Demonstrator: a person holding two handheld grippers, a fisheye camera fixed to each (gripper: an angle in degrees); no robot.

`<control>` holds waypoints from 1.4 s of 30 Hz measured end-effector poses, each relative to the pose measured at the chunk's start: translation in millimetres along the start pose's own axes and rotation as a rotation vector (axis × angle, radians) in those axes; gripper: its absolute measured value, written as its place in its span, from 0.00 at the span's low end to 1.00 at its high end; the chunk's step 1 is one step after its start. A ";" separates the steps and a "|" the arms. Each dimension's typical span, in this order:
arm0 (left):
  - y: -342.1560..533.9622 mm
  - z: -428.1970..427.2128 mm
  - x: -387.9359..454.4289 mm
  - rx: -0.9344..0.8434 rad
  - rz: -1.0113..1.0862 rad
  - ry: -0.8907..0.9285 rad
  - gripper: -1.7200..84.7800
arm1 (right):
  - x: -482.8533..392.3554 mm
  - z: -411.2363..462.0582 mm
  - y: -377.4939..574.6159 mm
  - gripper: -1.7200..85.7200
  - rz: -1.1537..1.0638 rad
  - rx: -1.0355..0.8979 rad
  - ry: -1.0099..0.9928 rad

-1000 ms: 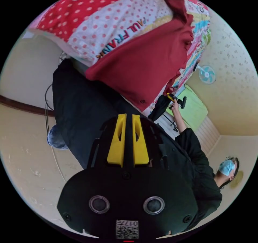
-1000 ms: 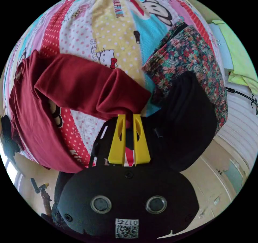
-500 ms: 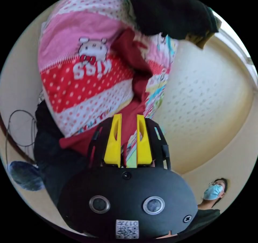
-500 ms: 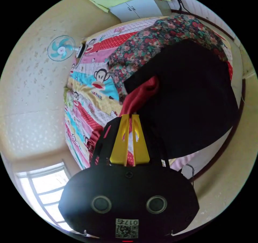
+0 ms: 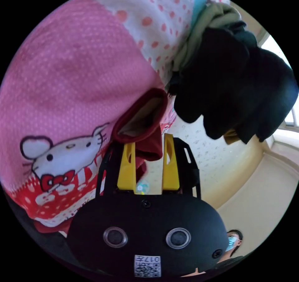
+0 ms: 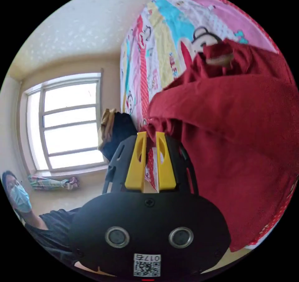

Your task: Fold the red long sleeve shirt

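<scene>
Red long sleeve shirt [image 6: 236, 132] lies spread on the patchwork bedsheet [image 6: 168, 42], bunched w/ folds, near the sheet's edge closest to the window [image 6: 68, 123] in right gripper view. A cuff opening [image 6: 219, 56] sits farther in on the sheet. In left gripper view, a sleeve cuff [image 5: 141, 123] of the same shirt hangs open (pale inside visible) between the yellow jaws.

Left gripper [image 5: 147, 165]: jaws spread apart, cuff fabric sits in the gap, touching at most the one jaw; not clamped. Right gripper [image 6: 150, 160]: jaws nearly together, pinching a bit of shirt edge at the tips.

Bedsheet in left gripper view [image 5: 78, 76] = pink mesh-look patch, white patch w/ pink dots, red dotted band, cartoon cat face w/ red bow [image 5: 62, 160]. Right gripper view shows strips of pink, yellow, blue w/ a cartoon monkey face [image 6: 202, 37]; small writing on the strips too blurred to make out. Each gripper body carries a QR sticker w/ small digits [image 6: 147, 265] (not transcribed).

Dark clothes pile [image 5: 233, 85] w/ a greenish-grey garment [image 5: 211, 23] on top, at the sheet's edge in left gripper view; dark pile w/ a tan piece [image 6: 116, 132] also at the sheet edge in right gripper view. Person in dark top w/ face mask [image 6: 34, 213] low in the right gripper view, also at bottom of the left gripper view [image 5: 232, 244]. Cream wall [image 6: 74, 32] w/ faint speckle pattern.
</scene>
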State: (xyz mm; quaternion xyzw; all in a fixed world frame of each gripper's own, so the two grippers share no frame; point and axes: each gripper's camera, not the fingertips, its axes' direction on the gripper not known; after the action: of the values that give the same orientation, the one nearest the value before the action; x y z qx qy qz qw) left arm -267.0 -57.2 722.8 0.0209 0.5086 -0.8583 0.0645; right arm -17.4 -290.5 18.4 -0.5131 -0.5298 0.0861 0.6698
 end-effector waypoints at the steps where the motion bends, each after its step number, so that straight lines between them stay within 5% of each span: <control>1: -1.8 -5.6 -4.9 0.021 -0.015 0.046 0.09 | 12.0 23.3 14.8 0.08 0.038 -0.028 -0.003; 7: 26.2 -27.2 70.4 -0.055 0.325 -0.049 0.05 | 72.2 17.2 98.6 0.06 0.136 -0.179 0.104; 14: 185.4 36.7 239.8 -0.160 1.037 -0.260 0.05 | 126.8 -109.5 184.0 0.04 0.300 0.070 0.024; 17: 278.0 130.1 259.0 -0.394 1.249 -0.176 0.05 | 141.8 -136.3 206.8 0.03 0.342 0.168 -0.017; 19: 354.5 223.0 231.4 -0.719 1.349 -0.146 0.07 | 147.7 -143.2 215.2 0.04 0.342 0.184 -0.057; 23: 434.5 325.1 134.7 -1.150 1.297 -0.411 0.14 | 154.1 -157.6 220.2 0.05 0.272 0.062 -0.053; 27: 425.1 296.5 64.8 -1.092 1.320 -0.695 0.15 | 153.1 -185.9 232.7 0.08 0.199 -0.001 0.129; 34: 301.5 178.2 -42.4 -1.021 0.898 -1.248 0.17 | 199.0 -204.3 286.2 0.12 0.246 -0.129 0.282; 36: 280.7 162.6 -67.5 -1.127 0.741 -1.357 0.18 | 212.8 -196.0 296.8 0.14 0.258 -0.215 0.330; 42: 258.5 171.7 -108.3 -1.224 0.673 -1.423 0.21 | 255.7 -154.9 304.2 0.16 0.293 -0.408 0.361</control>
State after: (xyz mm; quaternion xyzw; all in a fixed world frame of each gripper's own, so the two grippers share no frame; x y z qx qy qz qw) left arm -120.5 -320.5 591.5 -0.3922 0.6740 -0.1979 0.5940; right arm 345.0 -74.8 -46.0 -0.7150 -0.3291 -0.0189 0.6165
